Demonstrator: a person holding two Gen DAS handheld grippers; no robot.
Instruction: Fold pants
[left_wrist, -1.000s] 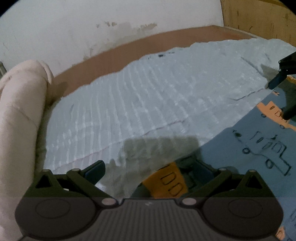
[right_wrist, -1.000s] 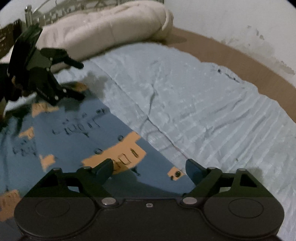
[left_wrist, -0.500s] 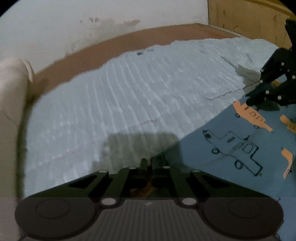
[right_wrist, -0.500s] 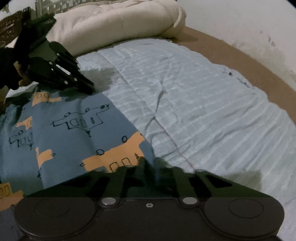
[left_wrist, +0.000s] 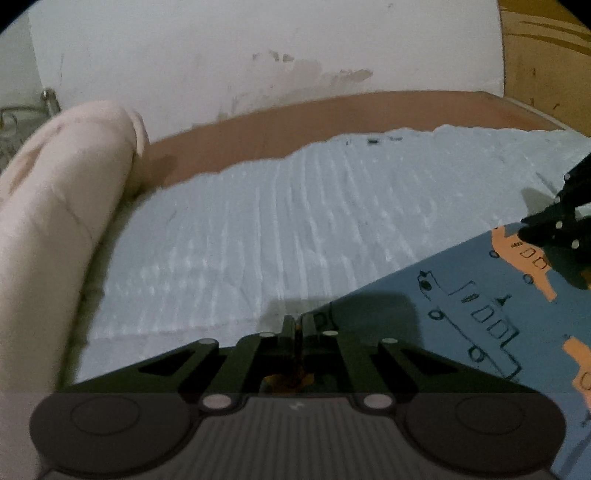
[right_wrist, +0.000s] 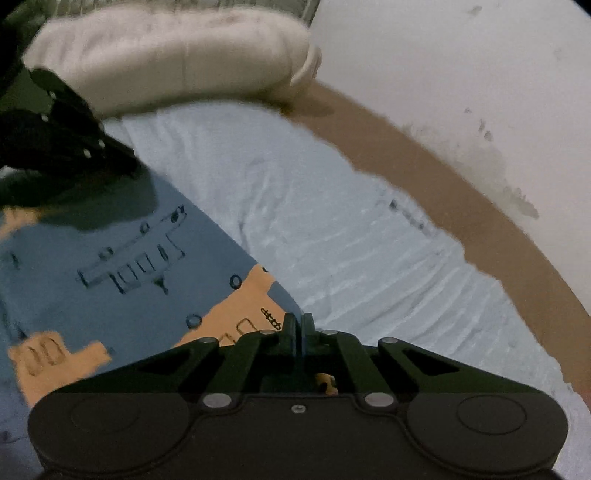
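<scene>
Blue pants (left_wrist: 480, 332) edge clamped in my left gripper (left_wrist: 296, 325) | right gripper (right_wrist: 298, 325) clamped too | edge runs left-right.

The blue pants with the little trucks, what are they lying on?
The pants lie on a pale blue ribbed sheet that covers the bed. What is under the sheet there is hidden, and brown shows only past its far edge.
</scene>
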